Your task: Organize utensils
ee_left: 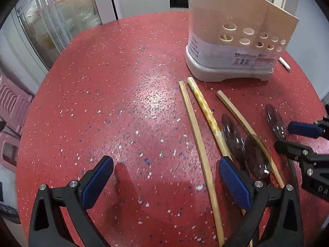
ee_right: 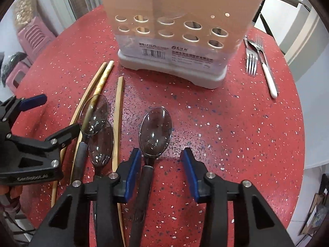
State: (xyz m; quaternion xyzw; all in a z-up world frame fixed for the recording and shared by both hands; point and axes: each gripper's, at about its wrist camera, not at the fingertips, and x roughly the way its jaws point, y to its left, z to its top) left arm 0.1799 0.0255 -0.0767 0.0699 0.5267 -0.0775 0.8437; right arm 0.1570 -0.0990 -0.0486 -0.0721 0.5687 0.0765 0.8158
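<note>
A beige utensil holder [ee_left: 236,30] [ee_right: 176,26] with round holes stands at the back of the red table. Three chopsticks [ee_left: 197,135] [ee_right: 118,111] lie in front of it. Two overlapping clear spoons [ee_left: 244,144] [ee_right: 98,127] lie on them. A third clear spoon [ee_right: 155,129] [ee_left: 275,121] lies apart to the right. My right gripper [ee_right: 162,164] is open, its jaws astride that spoon's neck just above the table. My left gripper [ee_left: 166,177] is open and empty over bare table, left of the chopsticks. One chopstick shows inside the holder.
Two metal forks [ee_right: 251,61] and a white-handled utensil [ee_right: 267,72] lie right of the holder. Pink plastic stools [ee_right: 30,39] stand beyond the table's left edge. A glass cabinet [ee_left: 51,20] stands behind the table.
</note>
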